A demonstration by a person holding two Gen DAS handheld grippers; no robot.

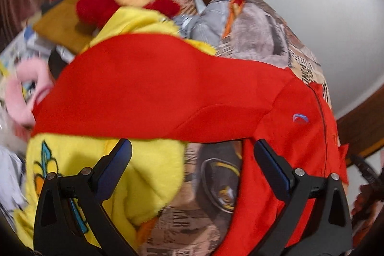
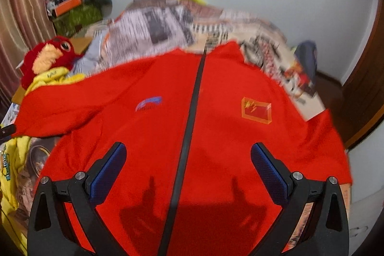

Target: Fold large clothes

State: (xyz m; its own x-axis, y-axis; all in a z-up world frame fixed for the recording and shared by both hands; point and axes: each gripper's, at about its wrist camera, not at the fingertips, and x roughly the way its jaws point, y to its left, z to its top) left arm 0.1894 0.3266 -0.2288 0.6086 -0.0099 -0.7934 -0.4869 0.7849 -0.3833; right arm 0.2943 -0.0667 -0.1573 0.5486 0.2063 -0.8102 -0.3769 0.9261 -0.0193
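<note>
A red zip jacket (image 2: 216, 136) lies front up on a bed, its dark zipper (image 2: 192, 126) running down the middle. One sleeve (image 1: 148, 88) stretches out to the left over a yellow plush garment (image 1: 134, 172). My left gripper (image 1: 192, 155) is open and empty, hovering just below that sleeve near the jacket's side. My right gripper (image 2: 188, 155) is open and empty above the jacket's lower front, straddling the zipper.
The bed has a newspaper-print cover (image 2: 168, 28). A red plush toy (image 2: 48, 56) and a grey garment (image 1: 216, 20) lie near the head. Boxes and clutter (image 2: 76, 6) stack by the curtain at left. A wooden door frame (image 2: 364, 88) stands at right.
</note>
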